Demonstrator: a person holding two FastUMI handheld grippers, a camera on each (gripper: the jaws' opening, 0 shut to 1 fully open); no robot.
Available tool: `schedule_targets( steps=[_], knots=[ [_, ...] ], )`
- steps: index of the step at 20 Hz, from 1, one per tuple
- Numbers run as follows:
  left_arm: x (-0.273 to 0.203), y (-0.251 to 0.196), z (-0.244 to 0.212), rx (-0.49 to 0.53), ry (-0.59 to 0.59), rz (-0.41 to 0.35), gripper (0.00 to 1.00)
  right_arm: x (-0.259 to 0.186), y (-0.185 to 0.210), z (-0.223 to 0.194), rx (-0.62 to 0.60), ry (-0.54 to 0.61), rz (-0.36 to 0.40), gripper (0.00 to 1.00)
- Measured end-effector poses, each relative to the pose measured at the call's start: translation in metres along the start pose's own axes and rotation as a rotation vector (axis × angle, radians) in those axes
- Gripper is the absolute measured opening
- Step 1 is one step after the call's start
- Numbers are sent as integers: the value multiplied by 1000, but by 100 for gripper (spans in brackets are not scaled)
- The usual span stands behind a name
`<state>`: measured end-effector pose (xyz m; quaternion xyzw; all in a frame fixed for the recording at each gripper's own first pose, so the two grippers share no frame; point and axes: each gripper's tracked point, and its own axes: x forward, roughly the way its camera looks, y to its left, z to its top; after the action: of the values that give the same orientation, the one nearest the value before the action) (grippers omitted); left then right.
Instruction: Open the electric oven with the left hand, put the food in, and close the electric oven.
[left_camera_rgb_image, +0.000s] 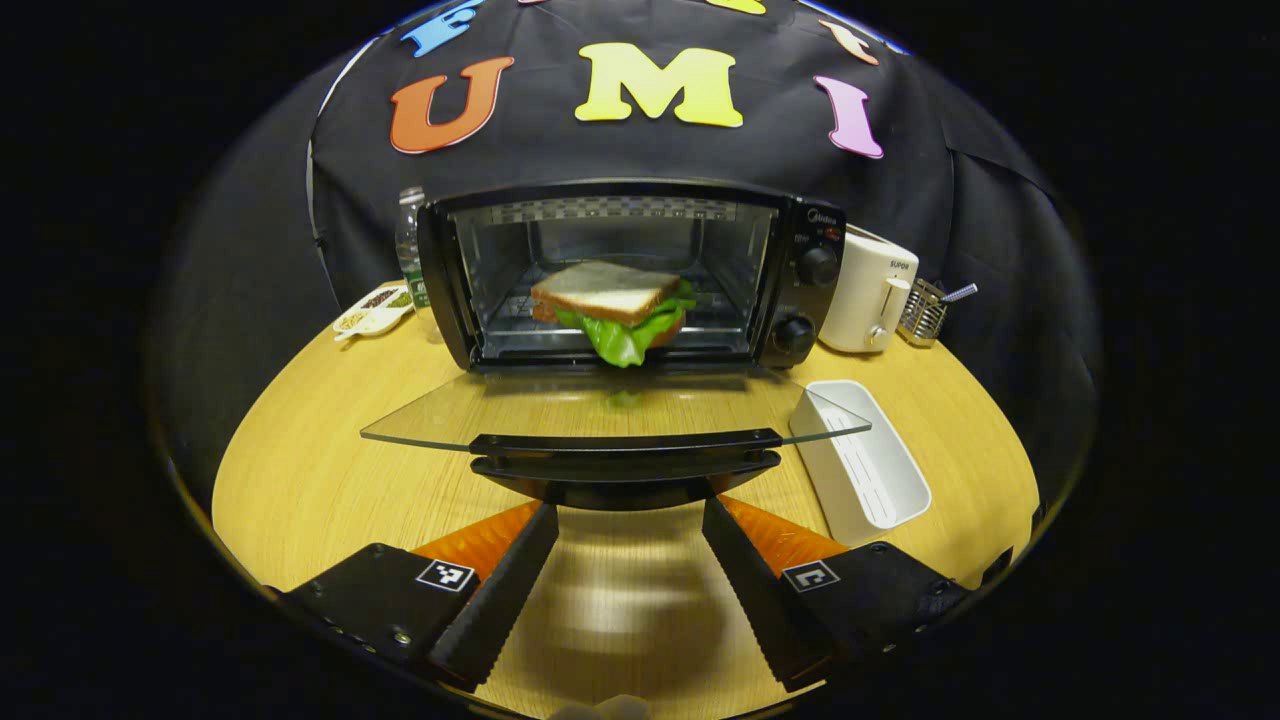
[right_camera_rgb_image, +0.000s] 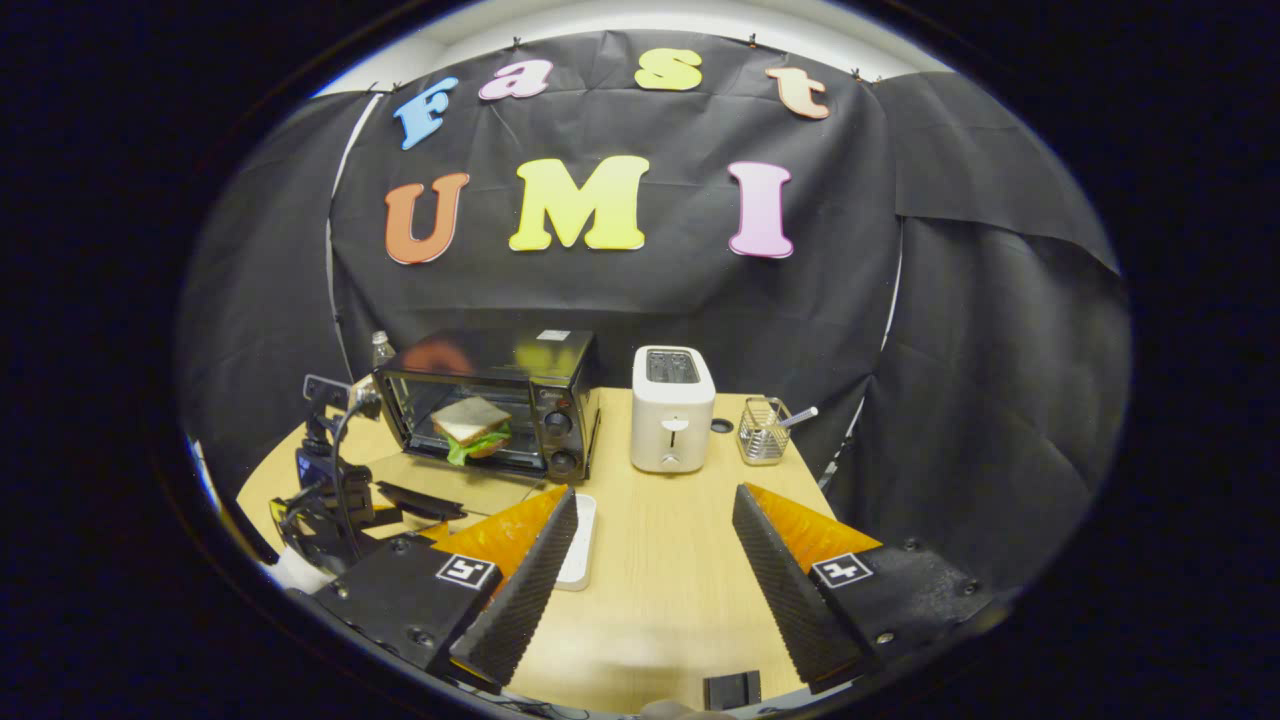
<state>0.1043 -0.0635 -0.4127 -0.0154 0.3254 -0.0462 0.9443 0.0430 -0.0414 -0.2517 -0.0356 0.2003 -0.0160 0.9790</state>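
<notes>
Holds 1 sandwich (left_camera_rgb_image: 618, 310) inside open oven (left_camera_rgb_image: 640, 275), frame centre; left gripper (left_camera_rgb_image: 628, 520) and right gripper (right_camera_rgb_image: 650, 510) jaws apart, empty.

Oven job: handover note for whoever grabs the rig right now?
Left gripper: open, empty, just short of the door handle.
Right gripper: open, empty, held back over the table.
Electric oven: glass door folded down flat, fully open.
Sandwich: on the rack inside; lettuce hangs over the front edge.
Done: opened, food in.
Left: lift the door shut with the left gripper; the lettuce may catch.
</notes>
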Motion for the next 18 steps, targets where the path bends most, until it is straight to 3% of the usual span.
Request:
schedule_targets(
  steps=[18],
  knots=[
    [35,8,126,45,-167,25,96,8,-5,0,11,6,4,100]
  ],
)
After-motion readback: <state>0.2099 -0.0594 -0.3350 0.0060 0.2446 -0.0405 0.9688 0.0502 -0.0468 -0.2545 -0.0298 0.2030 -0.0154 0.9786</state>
